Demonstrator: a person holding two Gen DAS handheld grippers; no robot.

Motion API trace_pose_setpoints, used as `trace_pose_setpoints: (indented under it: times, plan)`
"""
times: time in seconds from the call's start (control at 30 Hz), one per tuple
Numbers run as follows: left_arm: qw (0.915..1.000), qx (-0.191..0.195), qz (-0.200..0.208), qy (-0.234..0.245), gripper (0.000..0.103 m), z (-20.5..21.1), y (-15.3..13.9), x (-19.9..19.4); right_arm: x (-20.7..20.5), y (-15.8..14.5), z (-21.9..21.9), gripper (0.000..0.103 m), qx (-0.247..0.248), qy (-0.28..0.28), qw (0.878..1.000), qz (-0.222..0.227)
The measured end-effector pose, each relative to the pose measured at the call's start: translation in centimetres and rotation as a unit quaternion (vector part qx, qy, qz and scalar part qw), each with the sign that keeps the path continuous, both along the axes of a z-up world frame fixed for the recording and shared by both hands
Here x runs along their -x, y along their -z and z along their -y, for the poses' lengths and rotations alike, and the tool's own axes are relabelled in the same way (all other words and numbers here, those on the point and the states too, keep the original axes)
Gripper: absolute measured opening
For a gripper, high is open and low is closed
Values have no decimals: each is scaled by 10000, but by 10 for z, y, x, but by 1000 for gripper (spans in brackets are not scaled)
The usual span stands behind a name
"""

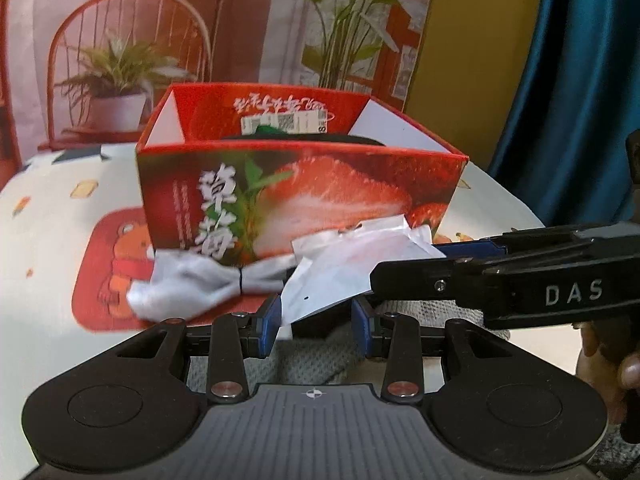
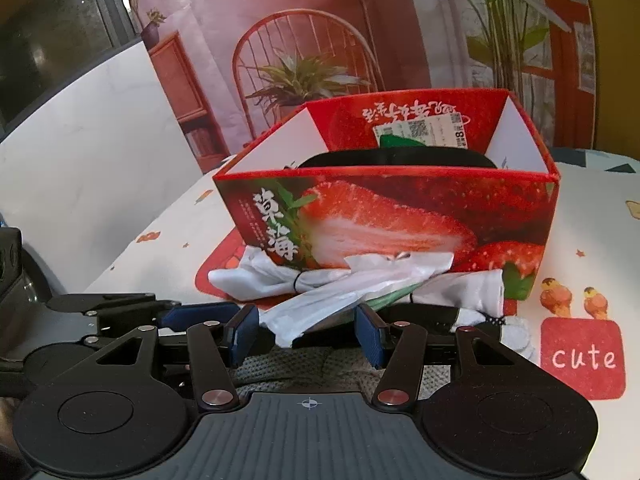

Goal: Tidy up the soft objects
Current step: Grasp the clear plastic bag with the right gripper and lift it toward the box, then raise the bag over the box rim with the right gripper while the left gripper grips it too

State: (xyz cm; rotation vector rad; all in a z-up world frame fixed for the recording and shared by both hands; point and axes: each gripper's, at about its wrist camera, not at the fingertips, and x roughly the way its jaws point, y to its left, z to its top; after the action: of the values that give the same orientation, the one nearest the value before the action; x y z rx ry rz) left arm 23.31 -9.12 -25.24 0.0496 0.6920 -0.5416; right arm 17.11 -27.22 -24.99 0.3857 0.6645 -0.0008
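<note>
A red strawberry-print box (image 1: 304, 196) (image 2: 400, 220) stands open on the table, with dark fabric inside. In front of it lie a bundled white sock pair (image 1: 200, 284) (image 2: 260, 276), a white plastic packet (image 1: 344, 268) (image 2: 344, 296) and another white soft item (image 2: 472, 292). A grey knit cloth (image 1: 304, 360) (image 2: 304, 364) lies under both grippers. My left gripper (image 1: 316, 320) is open, the packet's lower corner between its blue pads. My right gripper (image 2: 308, 332) is open around the packet's end; it shows from the right in the left wrist view (image 1: 460, 256).
The table has a cream cloth with red cartoon patches (image 1: 104, 264) (image 2: 580, 356). A printed backdrop of a chair and plants (image 1: 128, 64) hangs behind the box. A blue curtain (image 1: 580, 100) hangs at the right. A white wall panel (image 2: 80, 152) stands at the left.
</note>
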Motion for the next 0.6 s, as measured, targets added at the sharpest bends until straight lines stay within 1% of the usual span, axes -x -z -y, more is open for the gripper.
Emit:
trace_pose_setpoints:
  times: [0.1,0.23,0.33,0.43,0.5,0.53,0.6]
  plan:
    - [9999,-59,112,-29,40,5,-3,-5,-2,-3,7,52,-78,105,9999,72]
    - [9997,-34,209,-101,40,9,-8,-14,-5,-8,14,53,-141,206,9995,193]
    - [9996,11,278,-109,40,11,-12,-20,-7,-13,19,56,-132,275,9991,309]
    - [9993,6,366,-103,40,12,-17,-23,-12,-17,19,57,28,222,9990,390]
    - [9991,10,415,-93,40,13,-19,-26,-16,-18,20,57,47,211,9989,405]
    - [9990,13,434,-89,40,12,-19,-27,-18,-18,21,57,20,216,9989,419]
    - [9988,8,473,-100,33,11,-19,-28,-22,-19,22,57,0,220,9988,439]
